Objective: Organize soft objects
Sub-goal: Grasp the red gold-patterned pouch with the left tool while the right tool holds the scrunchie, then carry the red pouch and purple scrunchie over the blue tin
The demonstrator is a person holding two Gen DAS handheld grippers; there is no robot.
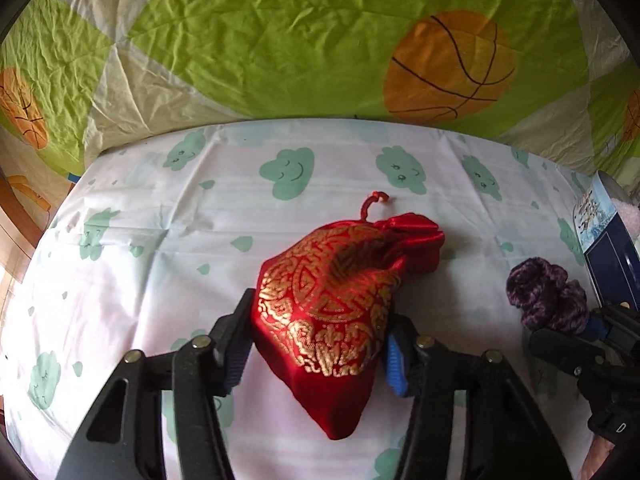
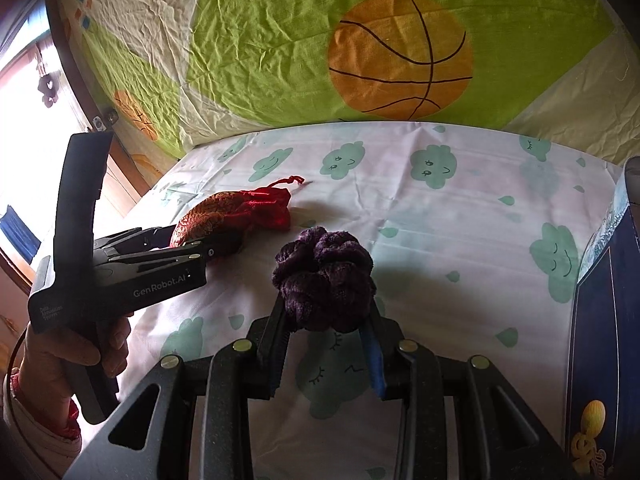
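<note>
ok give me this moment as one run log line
left gripper: shut on red and gold satin drawstring pouch | right gripper: shut on purple fuzzy knitted scrunchie | surface: cloud-print white sheet

Evenly daylit and sharp at centre, with overexposed window (image 2: 24,128) glare at the left, soft shadows on the sheet (image 2: 460,240), strong fisheye curvature, dark vignetted corners.

A home bedroom: a cloud-print sheet (image 1: 160,280) covers the bed, backed by a basketball-print quilt (image 1: 280,40).
</note>
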